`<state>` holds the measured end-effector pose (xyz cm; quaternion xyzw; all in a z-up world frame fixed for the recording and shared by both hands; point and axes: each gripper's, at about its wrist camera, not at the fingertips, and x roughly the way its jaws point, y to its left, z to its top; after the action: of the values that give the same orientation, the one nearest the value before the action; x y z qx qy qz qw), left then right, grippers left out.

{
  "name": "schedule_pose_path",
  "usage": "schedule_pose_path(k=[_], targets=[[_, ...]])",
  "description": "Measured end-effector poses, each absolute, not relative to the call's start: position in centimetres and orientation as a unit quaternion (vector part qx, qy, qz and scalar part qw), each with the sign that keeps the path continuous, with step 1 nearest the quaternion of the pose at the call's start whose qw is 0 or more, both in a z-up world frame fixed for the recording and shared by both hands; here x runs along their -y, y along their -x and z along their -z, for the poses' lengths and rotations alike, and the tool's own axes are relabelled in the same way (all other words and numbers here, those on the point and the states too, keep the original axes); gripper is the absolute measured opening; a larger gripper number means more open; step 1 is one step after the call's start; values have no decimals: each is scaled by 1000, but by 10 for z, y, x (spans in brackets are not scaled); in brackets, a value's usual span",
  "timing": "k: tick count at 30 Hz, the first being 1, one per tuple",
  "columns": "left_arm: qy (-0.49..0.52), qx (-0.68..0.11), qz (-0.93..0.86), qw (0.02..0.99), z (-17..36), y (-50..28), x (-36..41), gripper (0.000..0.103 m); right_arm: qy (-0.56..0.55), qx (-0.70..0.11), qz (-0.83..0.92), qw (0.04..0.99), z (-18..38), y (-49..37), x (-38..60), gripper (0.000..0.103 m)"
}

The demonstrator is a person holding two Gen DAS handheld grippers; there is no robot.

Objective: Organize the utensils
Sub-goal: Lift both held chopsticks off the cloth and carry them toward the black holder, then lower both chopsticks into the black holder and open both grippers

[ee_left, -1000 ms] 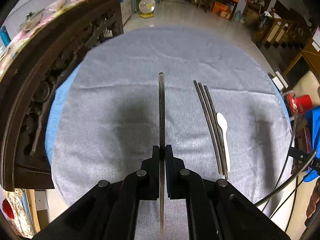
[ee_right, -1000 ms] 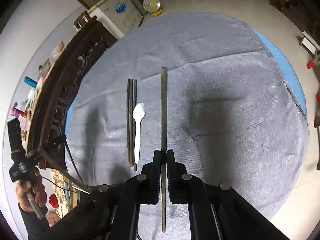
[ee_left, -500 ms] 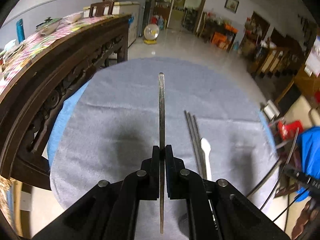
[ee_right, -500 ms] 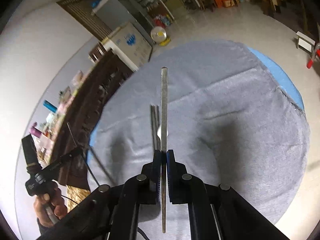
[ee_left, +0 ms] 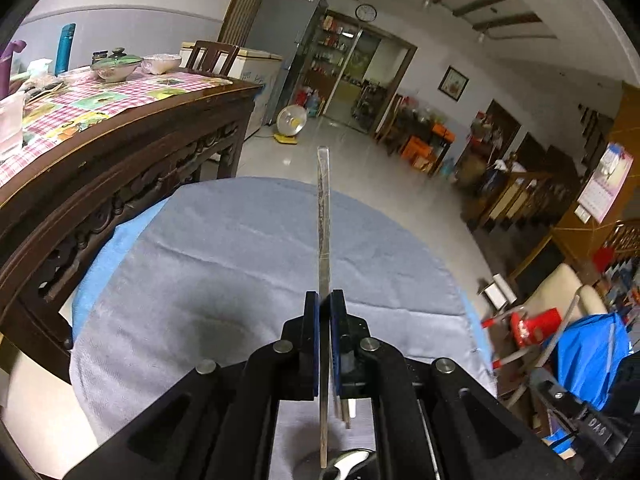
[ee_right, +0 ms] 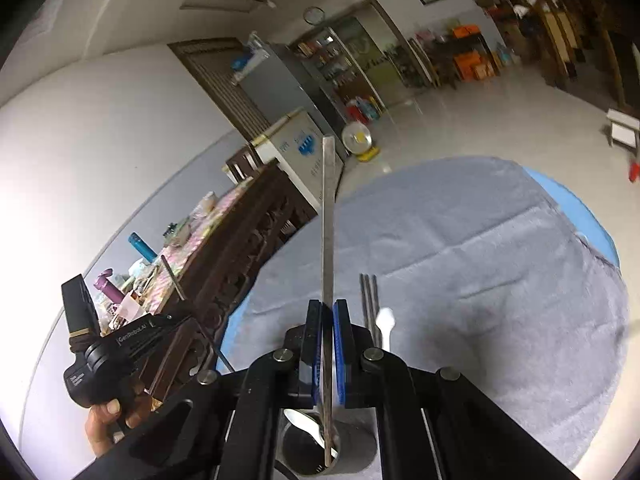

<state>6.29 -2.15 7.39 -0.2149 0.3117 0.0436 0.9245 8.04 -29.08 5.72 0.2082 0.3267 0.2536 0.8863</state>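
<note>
The left hand-held gripper (ee_left: 324, 312) has its blue-padded fingers pressed against a flat metal utensil handle (ee_left: 323, 220), which stands edge-on and runs up past the fingertips; its lower end reaches down toward a spoon bowl (ee_left: 352, 462) glimpsed at the bottom of the left wrist view. The right hand-held gripper (ee_right: 328, 320) likewise pinches a long flat metal utensil (ee_right: 328, 216), whose lower end sits inside a round metal cup (ee_right: 308, 468) beneath the gripper, next to a spoon (ee_right: 308, 426) already lying in that cup. On the grey cloth (ee_right: 500, 280) covering the round tabletop, just right of the right gripper, three dark chopsticks (ee_right: 369, 304) lie side by side with a white plastic spoon (ee_right: 386, 322) just beside them. In the right wrist view the person's left hand (ee_right: 106, 416) grips the black handle of the other device. A carved dark wooden table (ee_left: 120, 168) stands beside the tabletop on the left.
</note>
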Motion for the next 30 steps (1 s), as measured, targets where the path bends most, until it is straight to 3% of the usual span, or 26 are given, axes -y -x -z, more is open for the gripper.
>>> schedule_pose_path(k=[12, 30], targets=[[196, -270, -31, 942, -66, -36, 49, 6, -152, -296, -244, 911, -35, -59, 248, 6], [184, -305, -43, 933, -21, -28, 62, 6, -121, -314, -238, 911, -2, -39, 234, 6]])
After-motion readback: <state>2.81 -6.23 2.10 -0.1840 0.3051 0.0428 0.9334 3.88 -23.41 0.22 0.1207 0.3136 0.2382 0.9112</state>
